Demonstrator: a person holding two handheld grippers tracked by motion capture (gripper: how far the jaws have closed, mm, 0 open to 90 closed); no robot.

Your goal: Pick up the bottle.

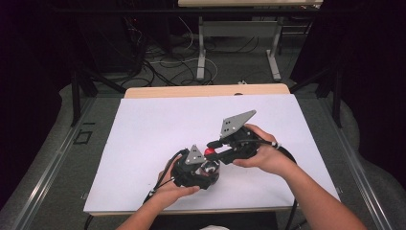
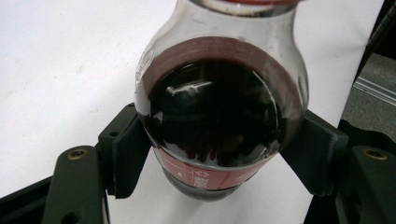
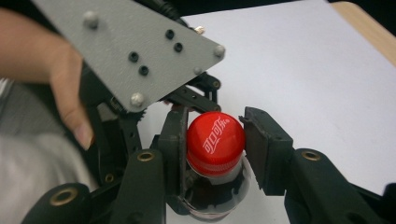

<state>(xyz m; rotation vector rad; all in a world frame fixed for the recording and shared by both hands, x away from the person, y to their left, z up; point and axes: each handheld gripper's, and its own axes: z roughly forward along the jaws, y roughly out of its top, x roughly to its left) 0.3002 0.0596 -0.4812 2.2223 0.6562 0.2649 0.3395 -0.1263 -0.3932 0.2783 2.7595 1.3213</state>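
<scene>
Right gripper view had the right claw [image 3: 215,144] clamped on the red cap [image 3: 215,140]; left claw [image 2: 219,154] squeezed the bottle [image 2: 219,107] body above the table [image 1: 158,124]. Twisting could slip the cap or spray soda if grip loosened

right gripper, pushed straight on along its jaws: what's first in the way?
Likely the left gripper: past the red cap the right gripper clamps, its grey plate sits right behind. Depth unclear.

Wooden worktop [image 1: 206,91], light brown at its far edge, covered almost wholly by a white sheet [image 1: 158,124] lying flat on it. Grey floor [image 1: 57,158] beneath, cables trailing across it beyond.
</scene>
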